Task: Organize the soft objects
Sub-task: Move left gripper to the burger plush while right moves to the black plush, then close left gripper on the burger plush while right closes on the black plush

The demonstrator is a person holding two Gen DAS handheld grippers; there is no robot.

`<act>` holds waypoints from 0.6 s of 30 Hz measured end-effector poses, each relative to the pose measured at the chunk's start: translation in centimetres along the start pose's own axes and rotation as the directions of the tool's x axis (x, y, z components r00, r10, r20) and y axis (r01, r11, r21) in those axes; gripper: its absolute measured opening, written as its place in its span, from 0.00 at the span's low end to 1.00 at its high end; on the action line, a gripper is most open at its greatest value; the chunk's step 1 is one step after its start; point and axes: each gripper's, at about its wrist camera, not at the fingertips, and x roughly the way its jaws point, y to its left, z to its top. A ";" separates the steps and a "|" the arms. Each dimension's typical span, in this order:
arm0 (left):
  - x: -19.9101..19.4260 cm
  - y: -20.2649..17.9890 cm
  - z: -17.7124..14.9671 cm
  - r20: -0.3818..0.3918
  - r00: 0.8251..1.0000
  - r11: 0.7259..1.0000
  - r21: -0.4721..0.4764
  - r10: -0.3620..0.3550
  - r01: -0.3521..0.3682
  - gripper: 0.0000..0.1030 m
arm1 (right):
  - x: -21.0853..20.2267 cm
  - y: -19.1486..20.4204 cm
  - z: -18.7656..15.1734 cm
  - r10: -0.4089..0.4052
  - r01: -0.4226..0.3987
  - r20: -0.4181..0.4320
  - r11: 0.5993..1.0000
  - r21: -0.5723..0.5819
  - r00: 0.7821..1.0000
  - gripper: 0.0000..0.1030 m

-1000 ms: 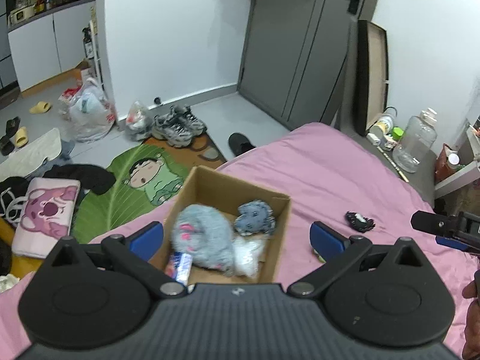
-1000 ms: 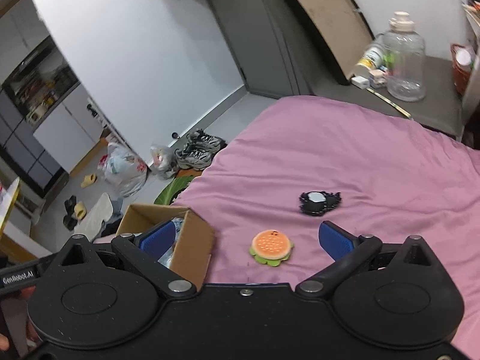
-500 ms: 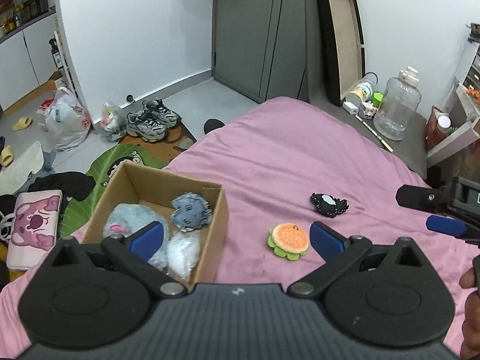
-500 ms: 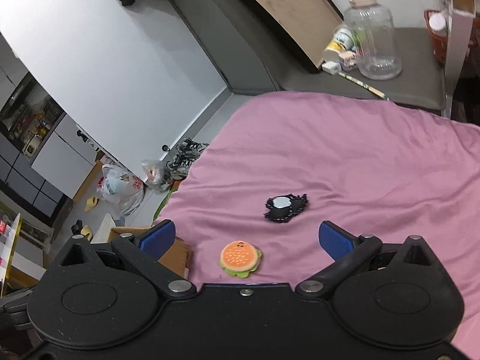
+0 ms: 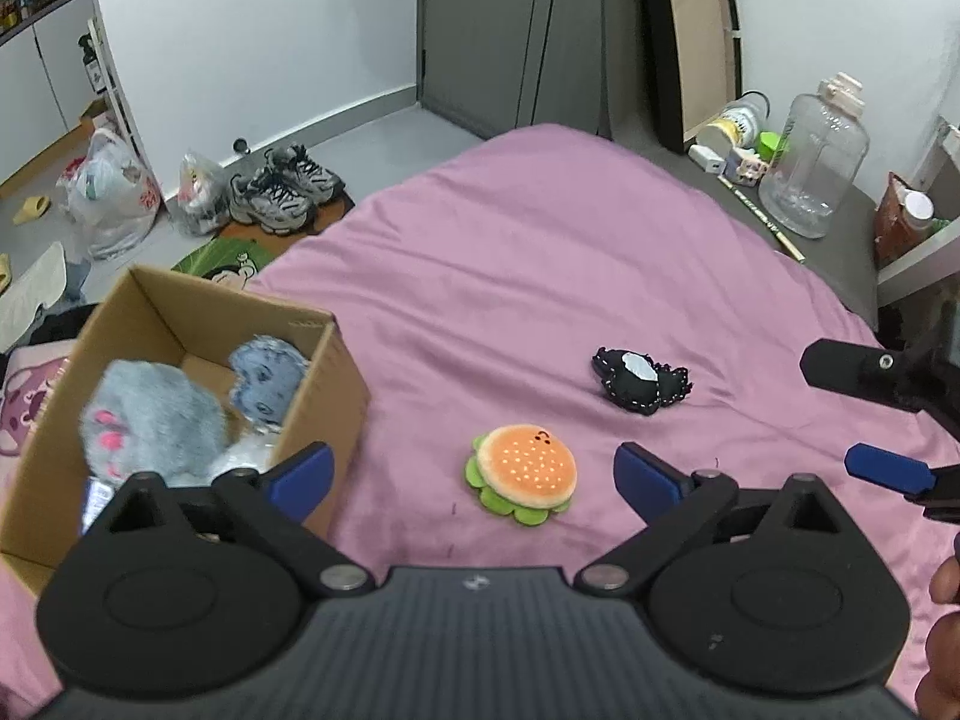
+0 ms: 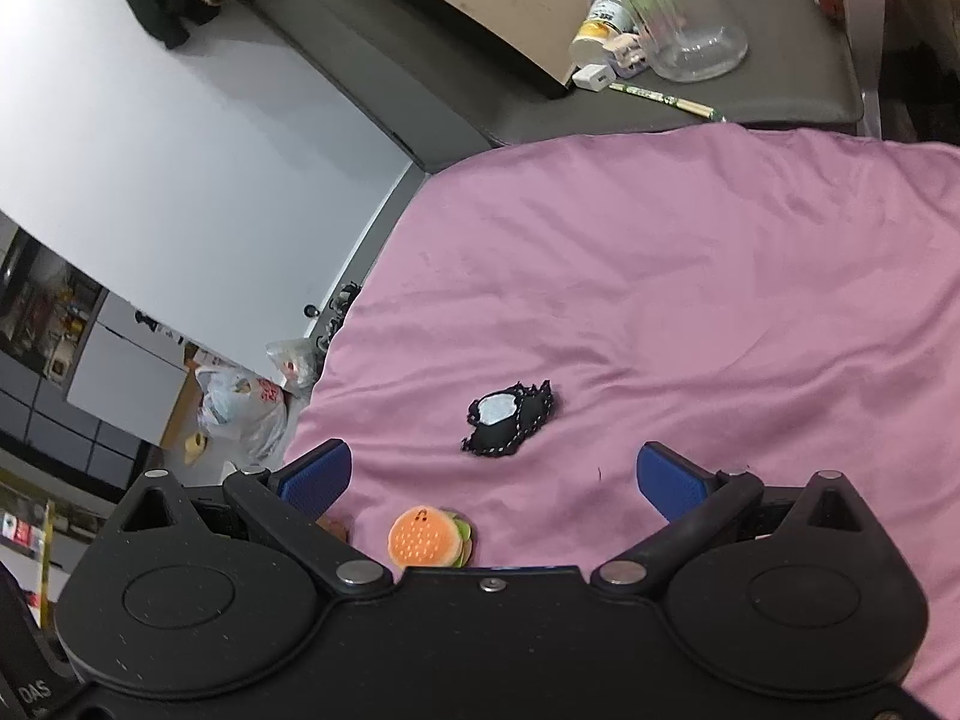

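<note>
A burger plush (image 5: 522, 474) lies on the pink bedsheet (image 5: 540, 252), between the tips of my open, empty left gripper (image 5: 474, 471). A black plush (image 5: 639, 381) with a white patch lies a little beyond it to the right. A cardboard box (image 5: 324, 396) at the left holds a grey furry plush (image 5: 150, 420), a blue-grey plush (image 5: 264, 378) and a white one. My right gripper (image 6: 492, 471) is open and empty, hovering just short of the black plush (image 6: 510, 417); the burger plush (image 6: 429, 537) lies under its left side. The right gripper also shows in the left wrist view (image 5: 888, 468).
A clear water jug (image 5: 813, 165), small bottles and a charger stand on a grey ledge beyond the bed's far right. Sneakers (image 5: 282, 186), plastic bags (image 5: 108, 192) and a cartoon mat lie on the floor left of the bed. A shelf (image 5: 918, 240) is at the right.
My left gripper has swung right from over the box to over the burger plush. My right gripper has moved forward and turned, closing on the black plush.
</note>
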 end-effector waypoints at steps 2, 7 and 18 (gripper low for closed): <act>0.9 -0.5 0.0 -0.008 1.000 1.000 0.004 0.006 -0.006 0.92 | 0.7 -0.7 0.2 0.007 -0.007 0.002 1.000 0.027 1.000 0.98; 3.3 -1.0 0.3 -0.053 0.999 0.999 -0.031 0.013 -0.015 0.80 | 3.6 -2.6 0.6 0.059 -0.057 -0.010 0.990 0.127 0.998 0.86; 8.5 -1.8 0.0 -0.119 0.990 0.997 -0.026 0.072 -0.076 0.77 | 8.3 -4.9 0.2 0.092 -0.073 -0.063 0.965 0.251 0.994 0.72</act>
